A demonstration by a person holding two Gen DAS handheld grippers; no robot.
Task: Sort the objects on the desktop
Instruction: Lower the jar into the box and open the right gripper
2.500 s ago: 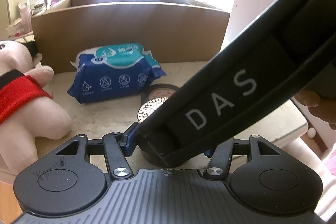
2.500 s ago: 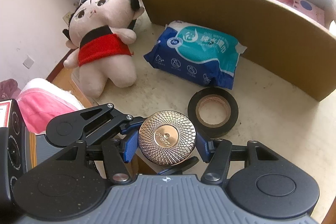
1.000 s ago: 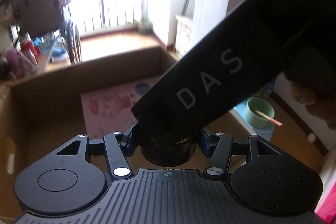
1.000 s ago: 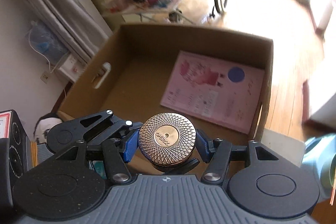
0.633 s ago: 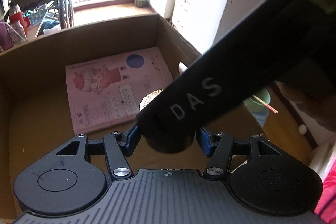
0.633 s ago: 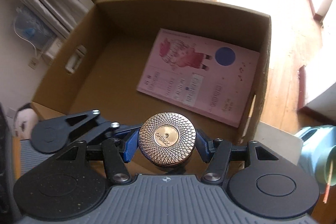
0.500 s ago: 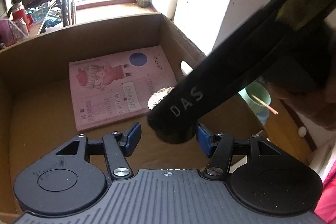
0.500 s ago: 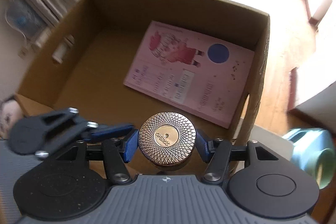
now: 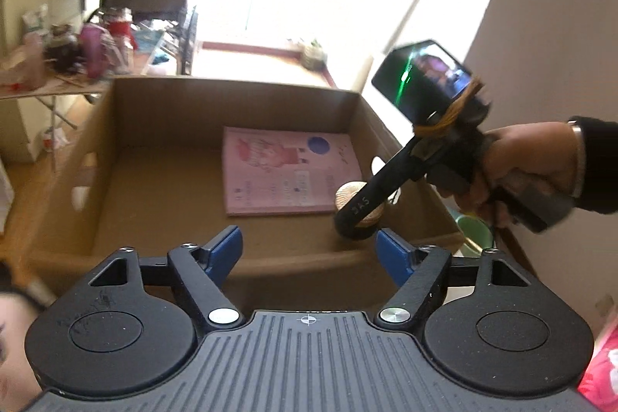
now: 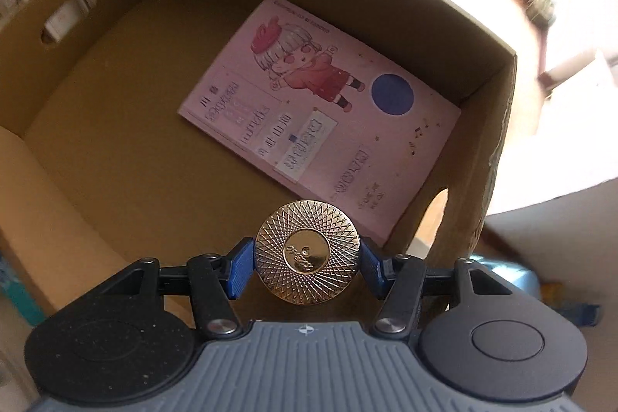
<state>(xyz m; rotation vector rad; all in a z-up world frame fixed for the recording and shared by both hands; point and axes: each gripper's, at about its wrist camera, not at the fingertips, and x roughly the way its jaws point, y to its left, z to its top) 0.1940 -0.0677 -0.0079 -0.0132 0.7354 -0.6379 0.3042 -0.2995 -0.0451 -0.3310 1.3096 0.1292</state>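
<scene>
Gold-lidded round jar [image 10: 307,253] sits clamped between the blue pads [image 10: 236,272] of the right gripper [image 10: 307,267], its patterned lid facing the camera, held low inside the open cardboard box [image 10: 96,149] near the box's right wall. Just beyond it a pink booklet [image 10: 328,111] with a cartoon figure and a blue dot lies flat on the box floor. From the left wrist view the same jar [image 9: 353,194] shows beside the booklet's [image 9: 289,168] near right corner, partly hidden by the dark right gripper body, which a hand [image 9: 521,161] in a dark sleeve grips. Left gripper [image 9: 309,250] has just been opening; its jaws stand apart with nothing between them, before the box's [image 9: 185,111] near wall
</scene>
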